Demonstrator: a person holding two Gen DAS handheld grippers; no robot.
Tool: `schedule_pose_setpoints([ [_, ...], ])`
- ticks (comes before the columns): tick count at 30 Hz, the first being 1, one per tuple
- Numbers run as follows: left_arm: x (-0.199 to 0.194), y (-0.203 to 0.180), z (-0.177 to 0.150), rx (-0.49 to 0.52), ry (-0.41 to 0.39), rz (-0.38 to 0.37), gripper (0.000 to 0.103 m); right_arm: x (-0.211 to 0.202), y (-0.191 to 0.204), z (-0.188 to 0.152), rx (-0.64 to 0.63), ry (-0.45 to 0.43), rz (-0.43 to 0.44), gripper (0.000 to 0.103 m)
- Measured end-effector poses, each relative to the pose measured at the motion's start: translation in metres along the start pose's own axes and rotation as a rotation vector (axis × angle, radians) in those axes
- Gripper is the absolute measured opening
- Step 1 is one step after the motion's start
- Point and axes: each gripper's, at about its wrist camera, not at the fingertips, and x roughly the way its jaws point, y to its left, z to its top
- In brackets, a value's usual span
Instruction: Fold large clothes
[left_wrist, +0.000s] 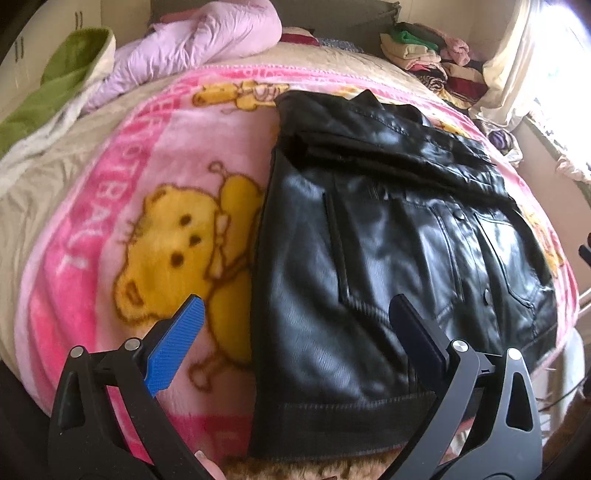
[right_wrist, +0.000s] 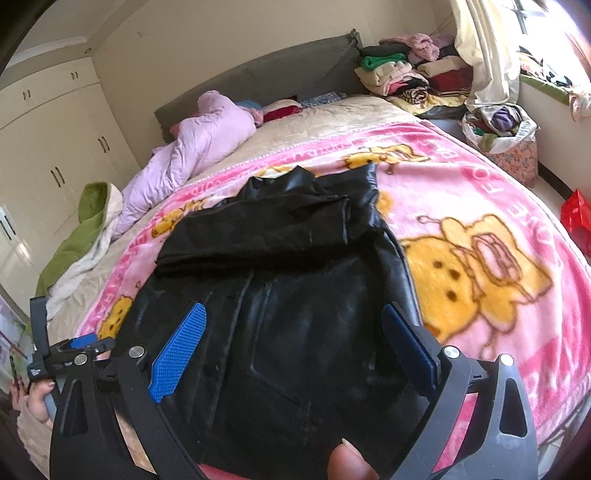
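Left gripper (left_wrist: 295, 347), jaws spread wide and holding nothing, poised above the near left edge of the black leather jacket (left_wrist: 388, 258), which lies partly folded (one sleeve laid across its upper part) on the pink bear-print blanket (left_wrist: 147, 206) covering the bed. Right gripper (right_wrist: 295, 350), jaws likewise wide and empty, above the jacket's lower half; farther right, a pile of clothes (right_wrist: 413, 74) beside the headboard.

Left gripper (left_wrist: 295, 334): black linkage arms, silver pivot screws, ribbed blue pads (left_wrist: 176, 345).
Right gripper (right_wrist: 301, 352): black arms, silver screws, studded blue pads (right_wrist: 179, 352).
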Motion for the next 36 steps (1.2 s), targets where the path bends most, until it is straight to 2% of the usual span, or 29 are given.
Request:
schedule_pose_setpoints([
  [7,0.004,0.013,-0.018,0.004,0.076,-0.033,0.094,-0.009,-0.010,-0.014,-0.016,0.034,-0.037,0.095],
  [11,0.009,0.009,-0.024,0.037,0.120,-0.112,0.094,-0.010,-0.017,-0.024,-0.013,0.071,-0.040,0.095],
  [18,0.030,0.008,-0.023,0.040,0.223,-0.182,0.091,-0.007,-0.033,-0.044,0.010,0.146,-0.048,0.095],
  [23,0.043,0.005,-0.023,0.056,0.278,-0.189,0.062,0.003,-0.044,-0.060,0.008,0.221,-0.062,0.095],
  [28,0.041,0.001,-0.025,0.079,0.261,-0.186,0.046,0.014,-0.056,-0.076,0.011,0.284,-0.070,0.095],
  [31,0.039,0.005,-0.025,0.066,0.252,-0.200,0.044,0.025,-0.071,-0.086,0.047,0.337,-0.052,0.094],
  [32,0.039,0.006,-0.024,0.061,0.252,-0.205,0.044,0.030,-0.076,-0.090,0.065,0.357,-0.040,0.090],
  [33,0.039,0.008,-0.024,0.054,0.253,-0.210,0.044,0.034,-0.081,-0.095,0.083,0.369,-0.035,0.076],
  [34,0.039,0.008,-0.024,0.052,0.250,-0.210,0.043,0.034,-0.082,-0.096,0.085,0.364,-0.040,0.067],
  [35,0.037,0.009,-0.024,0.051,0.244,-0.208,0.039,0.031,-0.080,-0.096,0.078,0.354,-0.041,0.060],
  [36,0.035,0.009,-0.024,0.052,0.233,-0.205,0.031,0.027,-0.079,-0.095,0.079,0.340,-0.030,0.044],
])
